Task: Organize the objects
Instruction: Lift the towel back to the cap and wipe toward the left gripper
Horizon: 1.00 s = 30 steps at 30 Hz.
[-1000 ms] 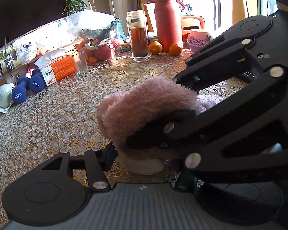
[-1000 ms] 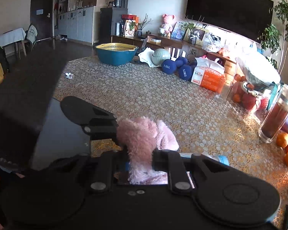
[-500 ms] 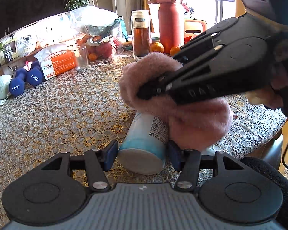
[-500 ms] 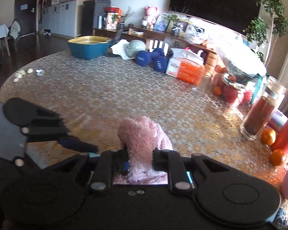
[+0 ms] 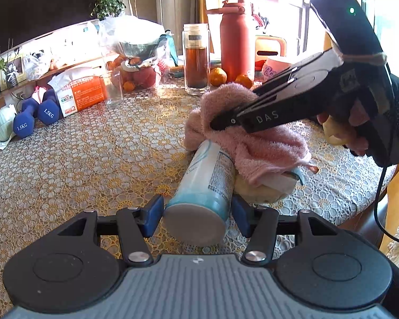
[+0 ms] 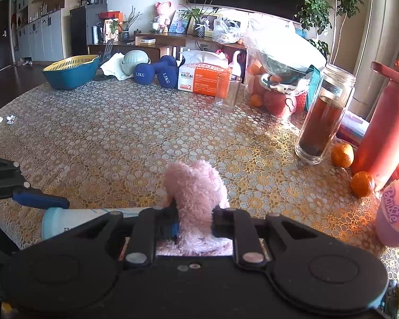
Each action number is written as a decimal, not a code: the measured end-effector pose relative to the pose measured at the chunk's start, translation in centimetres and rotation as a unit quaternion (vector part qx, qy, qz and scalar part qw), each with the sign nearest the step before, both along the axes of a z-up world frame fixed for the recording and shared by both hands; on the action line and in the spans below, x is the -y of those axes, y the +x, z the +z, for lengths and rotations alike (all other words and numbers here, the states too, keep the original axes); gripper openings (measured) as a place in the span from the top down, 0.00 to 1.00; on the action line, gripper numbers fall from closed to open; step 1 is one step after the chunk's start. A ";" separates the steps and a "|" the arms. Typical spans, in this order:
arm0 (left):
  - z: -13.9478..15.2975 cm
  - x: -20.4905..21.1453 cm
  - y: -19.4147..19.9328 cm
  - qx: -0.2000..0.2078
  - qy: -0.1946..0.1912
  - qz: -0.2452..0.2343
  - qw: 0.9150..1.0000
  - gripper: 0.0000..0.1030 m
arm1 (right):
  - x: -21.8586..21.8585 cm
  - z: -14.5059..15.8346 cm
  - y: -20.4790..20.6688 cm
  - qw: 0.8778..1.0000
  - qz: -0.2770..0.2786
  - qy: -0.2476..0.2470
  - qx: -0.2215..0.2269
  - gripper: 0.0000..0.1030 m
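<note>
A white and light-blue can [image 5: 202, 186] lies on its side on the lace tablecloth, and my left gripper [image 5: 196, 214] is shut on its near end with the blue pads against both sides. A fluffy pink towel [image 5: 242, 135] drapes over the can's far end. My right gripper [image 6: 194, 224] is shut on a bunched fold of that pink towel [image 6: 196, 194]. In the left wrist view the right gripper [image 5: 220, 123] reaches in from the right, held by a hand. The can [image 6: 74, 219] shows at the lower left of the right wrist view.
Along the back stand a tea jar [image 5: 196, 58], a red flask [image 5: 236, 37], oranges [image 5: 217, 76], a glass [image 6: 227, 91], a fruit bag [image 6: 276, 79], a tissue pack [image 5: 78, 94], blue dumbbells [image 5: 36, 114], a blue basket [image 6: 71, 71] and a pink cup [image 6: 396, 212]. The table edge runs at the right.
The right gripper has pulled the pink towel to the right and back along the can, baring the can's near end. The left gripper keeps its hold and has hardly moved.
</note>
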<state>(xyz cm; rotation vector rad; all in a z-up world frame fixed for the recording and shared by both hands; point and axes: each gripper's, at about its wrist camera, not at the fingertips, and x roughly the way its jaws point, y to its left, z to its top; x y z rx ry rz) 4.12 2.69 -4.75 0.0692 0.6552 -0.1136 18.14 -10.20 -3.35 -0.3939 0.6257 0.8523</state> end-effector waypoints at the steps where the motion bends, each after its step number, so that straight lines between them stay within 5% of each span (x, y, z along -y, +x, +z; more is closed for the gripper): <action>1: 0.2 0.0 0.0 0.004 0.000 -0.002 1.000 0.46 | 0.1 0.0 0.0 1.000 0.000 0.001 -0.001 0.81; 18: -0.4 0.3 0.4 -0.005 0.008 -0.007 1.000 0.54 | 0.8 2.2 -3.0 0.999 0.020 0.030 0.023 0.82; 30: -0.4 0.2 0.4 -0.004 0.010 -0.007 1.000 0.54 | -1.1 3.7 -9.2 0.987 0.154 0.053 0.003 0.82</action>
